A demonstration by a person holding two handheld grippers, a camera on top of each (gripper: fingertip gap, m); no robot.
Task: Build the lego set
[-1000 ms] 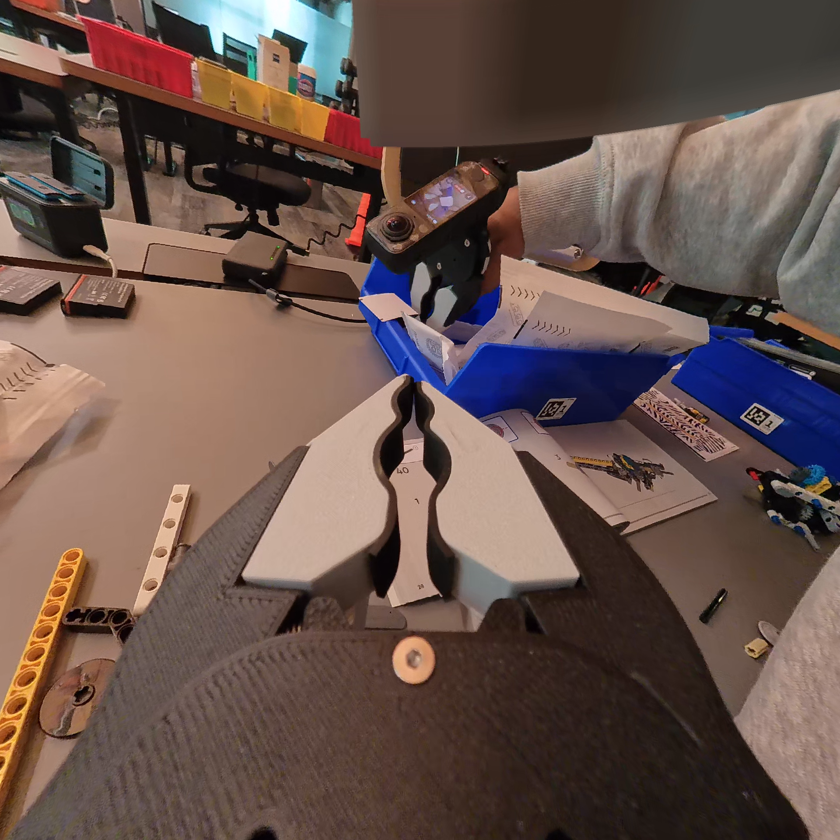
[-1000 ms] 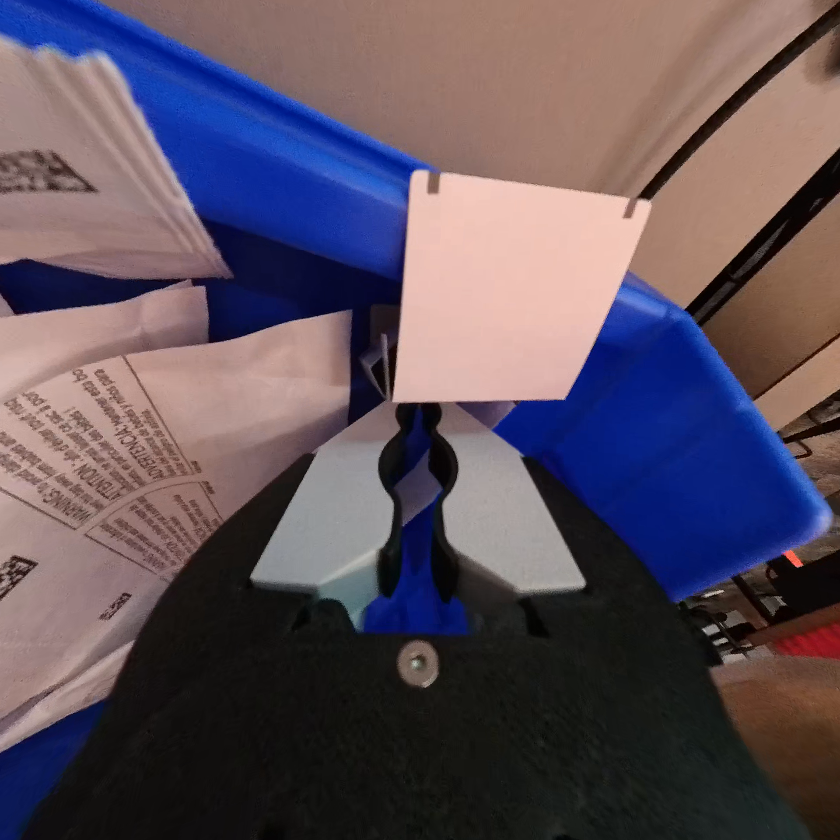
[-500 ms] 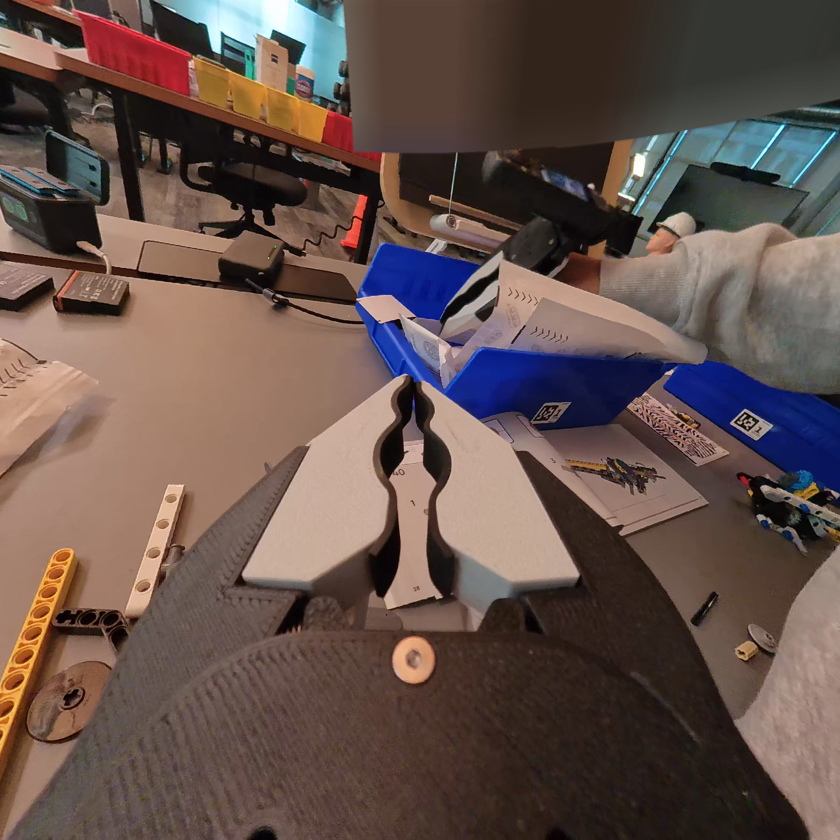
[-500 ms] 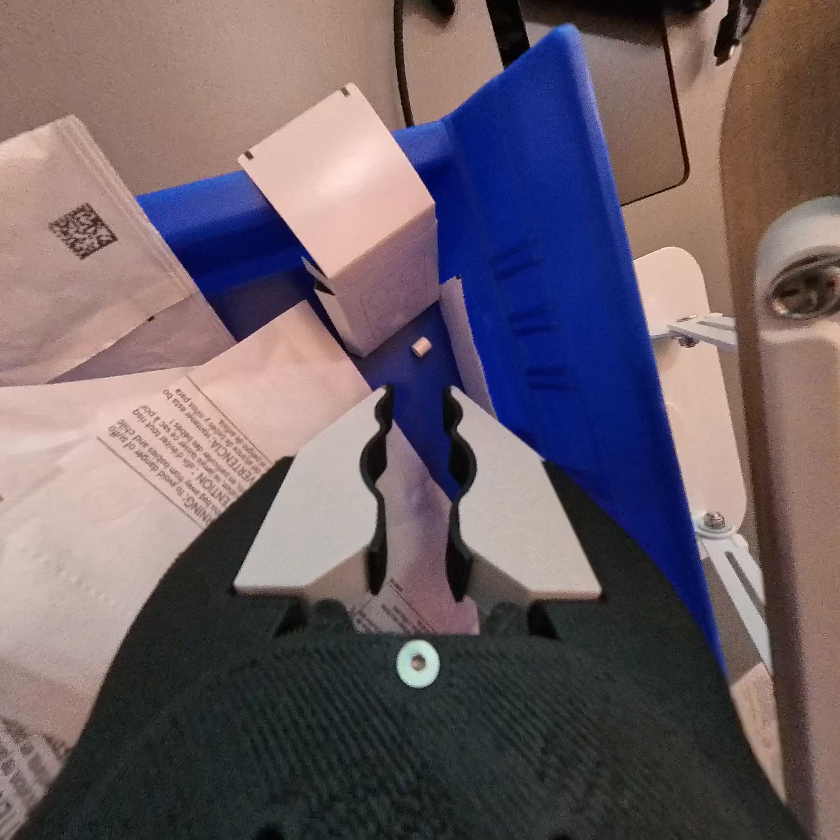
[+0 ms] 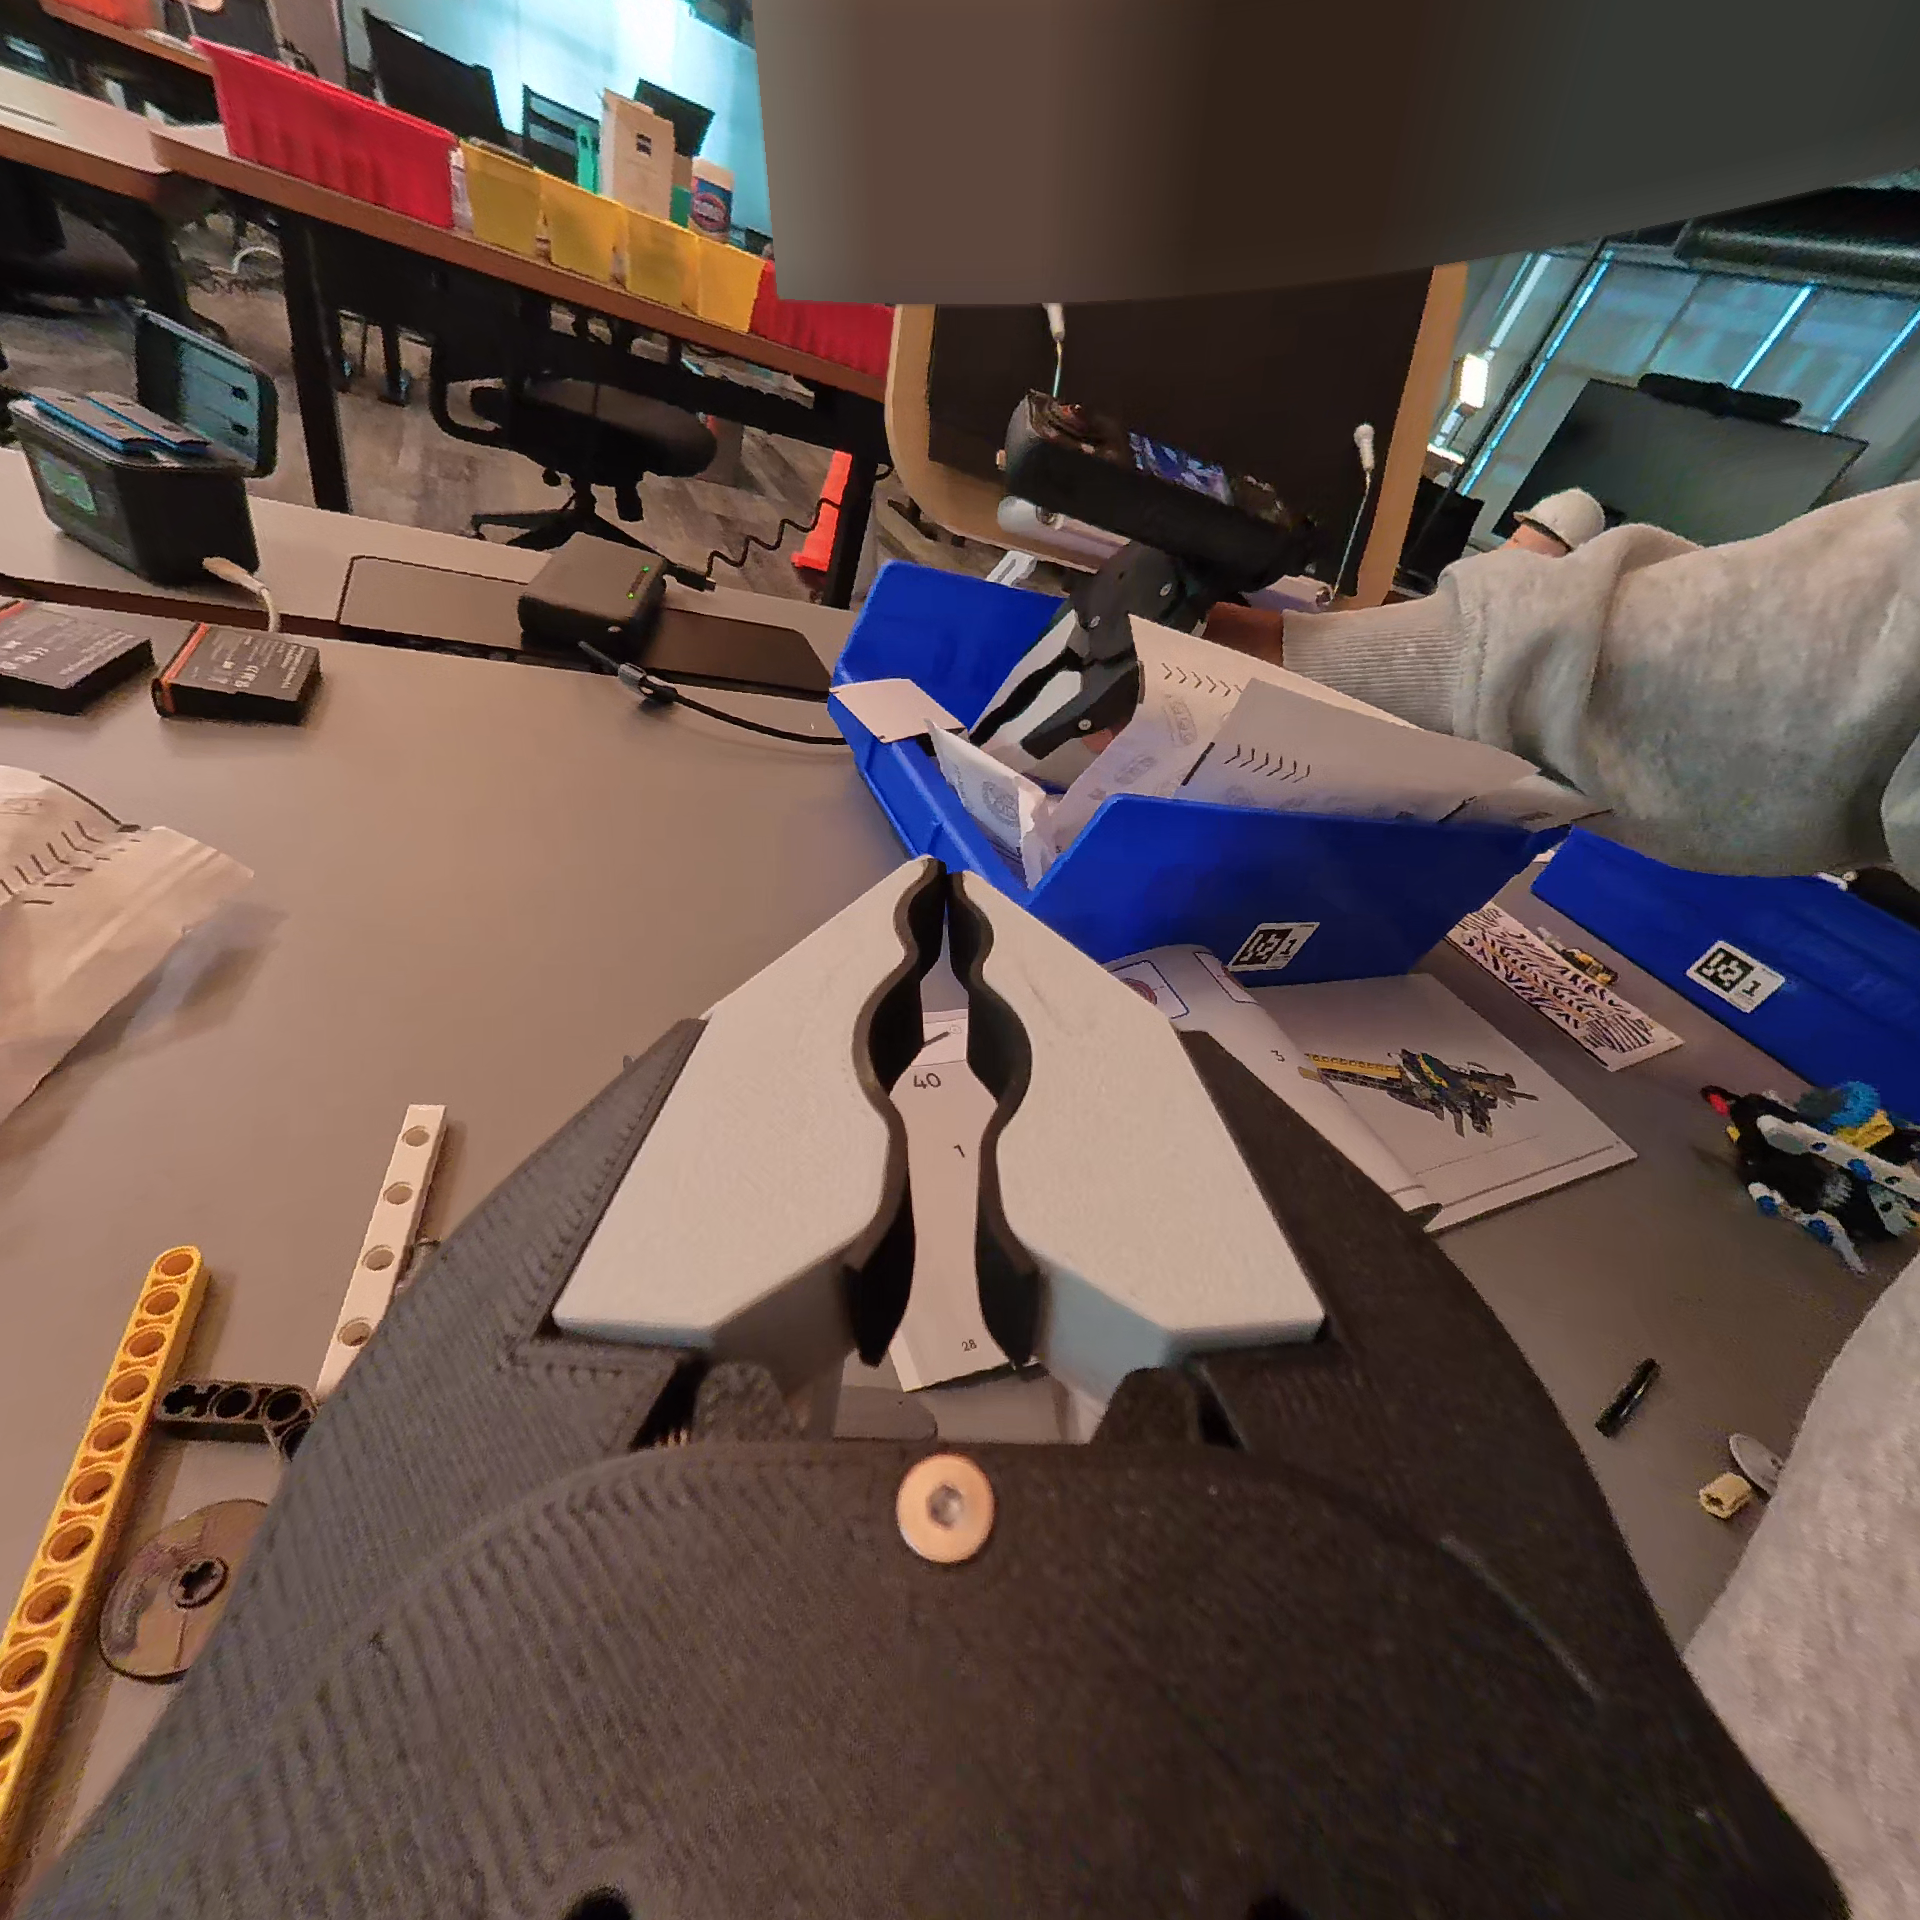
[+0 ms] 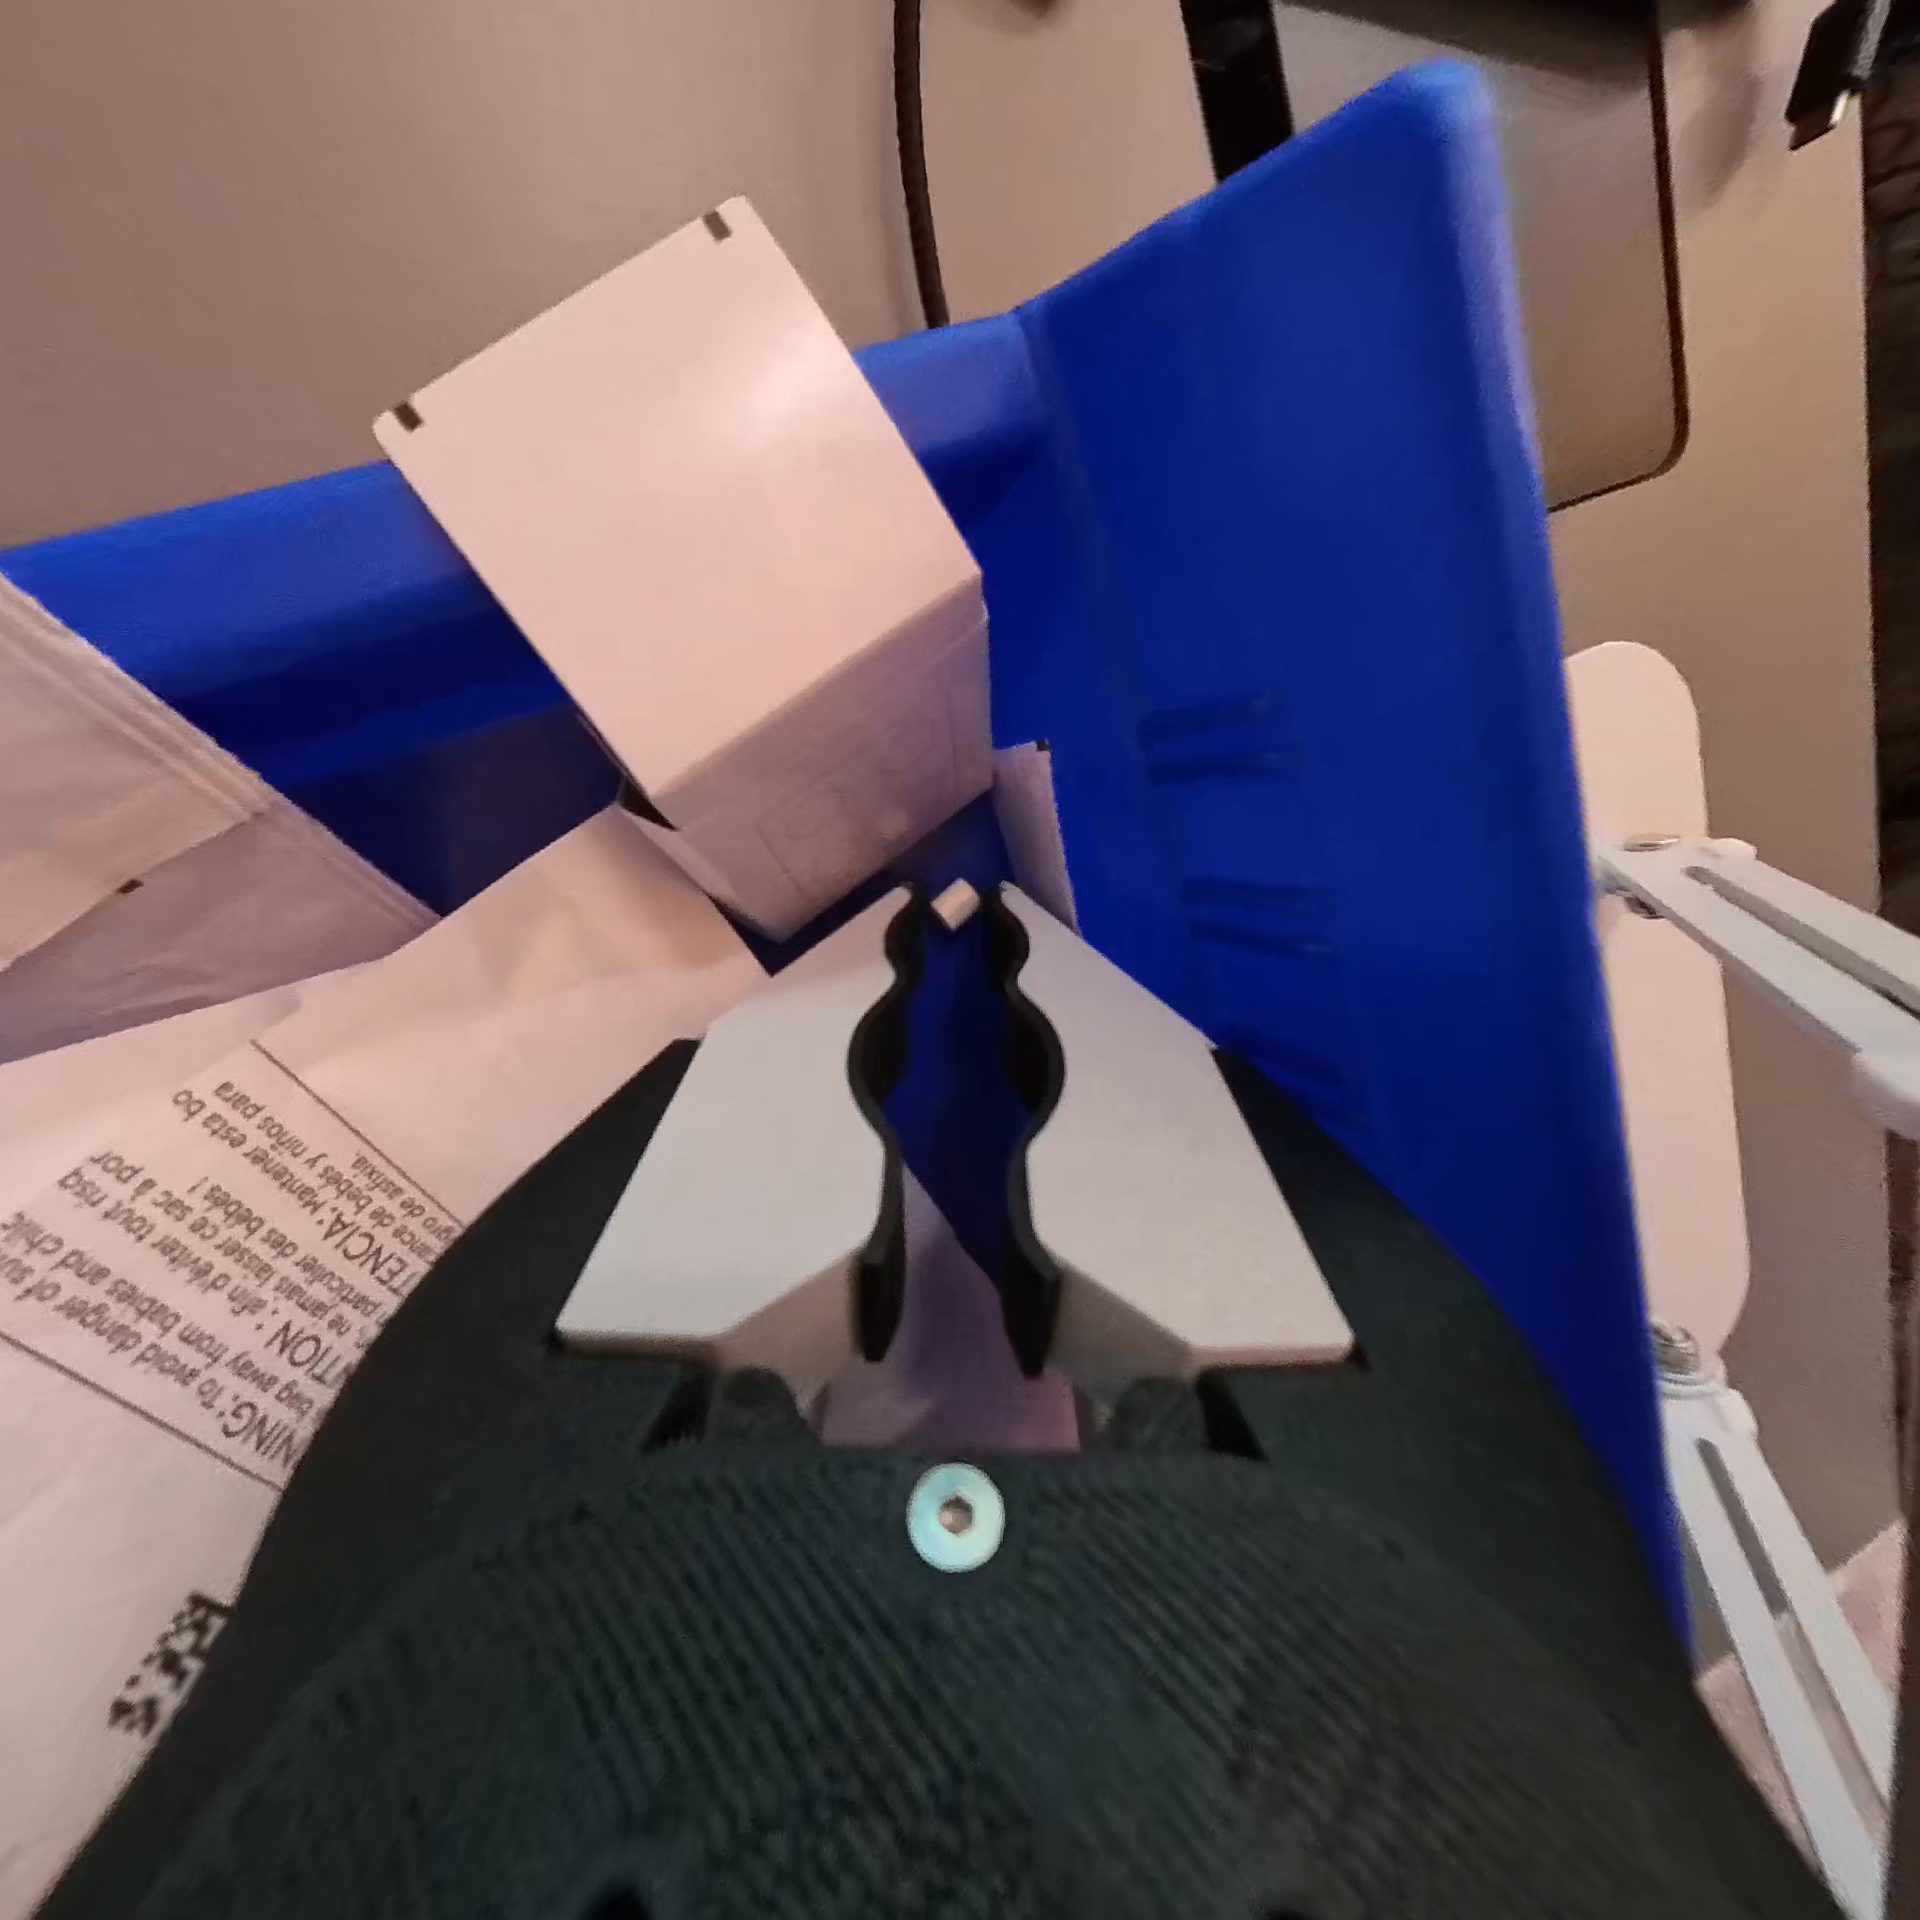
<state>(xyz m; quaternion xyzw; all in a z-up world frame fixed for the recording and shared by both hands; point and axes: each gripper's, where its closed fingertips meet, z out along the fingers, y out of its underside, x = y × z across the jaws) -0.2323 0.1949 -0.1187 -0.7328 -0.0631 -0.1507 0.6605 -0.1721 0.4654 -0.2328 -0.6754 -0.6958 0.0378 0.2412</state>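
Note:
My right gripper (image 6: 954, 904) is inside the blue bin (image 6: 1299, 623), near its corner. Its jaws have closed to a narrow gap on a small tan piece (image 6: 954, 900) held at the fingertips, beside a white cardboard box (image 6: 707, 582). It also shows in the left wrist view (image 5: 1049, 727), reaching into the bin (image 5: 1299, 894). My left gripper (image 5: 945, 883) is shut and empty, hovering over the open instruction booklet (image 5: 1455, 1101). A partly built model (image 5: 1829, 1153) lies at the right.
White paper bags (image 6: 260, 1039) fill the bin. A yellow beam (image 5: 94, 1496), a white beam (image 5: 384, 1226), a short black beam (image 5: 234, 1403) and a dark disc (image 5: 171, 1590) lie at the left. A black pin (image 5: 1626, 1397), a sticker sheet (image 5: 1558, 987) and a second blue bin (image 5: 1745, 935) are at the right. The left gripper's tips are roughly 30 centimetres from the right gripper's. The right gripper is farther from the short black beam (image 5: 234, 1403), some 35 centimetres, than the left, some 15 centimetres.
My right gripper opened, turned and moved into the bin's corner, then narrowed its jaws around the small tan piece. The left gripper has stayed almost still.

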